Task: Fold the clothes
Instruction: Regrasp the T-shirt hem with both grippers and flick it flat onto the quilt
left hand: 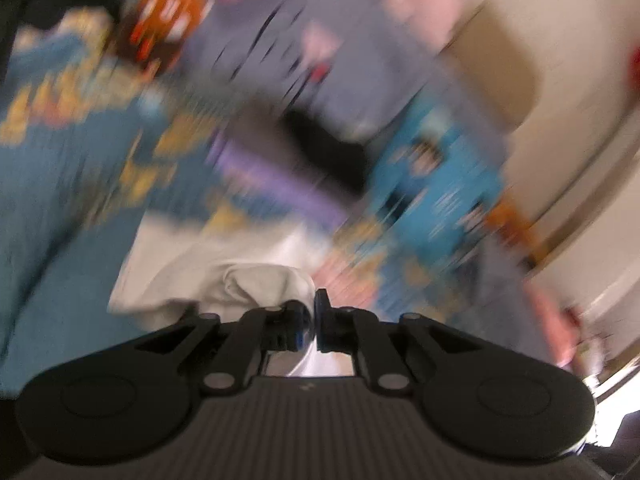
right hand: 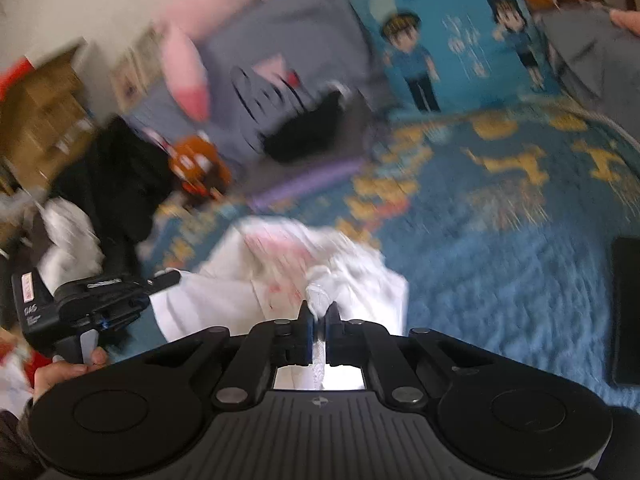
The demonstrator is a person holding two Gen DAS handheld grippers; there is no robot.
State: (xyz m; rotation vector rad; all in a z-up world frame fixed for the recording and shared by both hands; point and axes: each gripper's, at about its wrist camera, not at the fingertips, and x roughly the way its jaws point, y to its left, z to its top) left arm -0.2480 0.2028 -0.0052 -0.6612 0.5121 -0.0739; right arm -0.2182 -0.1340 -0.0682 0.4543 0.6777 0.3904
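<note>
Both grippers are clamping the white garment (right hand: 304,276), bunched on the blue patterned blanket (right hand: 500,248): right gripper (right hand: 319,314) and left gripper (left hand: 310,312) fingers pinching folds. Only right wrist view is showing the hand (right hand: 68,372) gripping the left gripper's handle; left view is blurring heavily.

Both views motion-blurred. Blue blanket (right hand: 500,264) with yellow print covers the surface, probably a bed. Blue cartoon poster (right hand: 452,40) and grey cushion (right hand: 280,52) behind it. Cream wall (left hand: 560,92) beyond, brown shelving (right hand: 40,120) at the side. Soft daylight.
</note>
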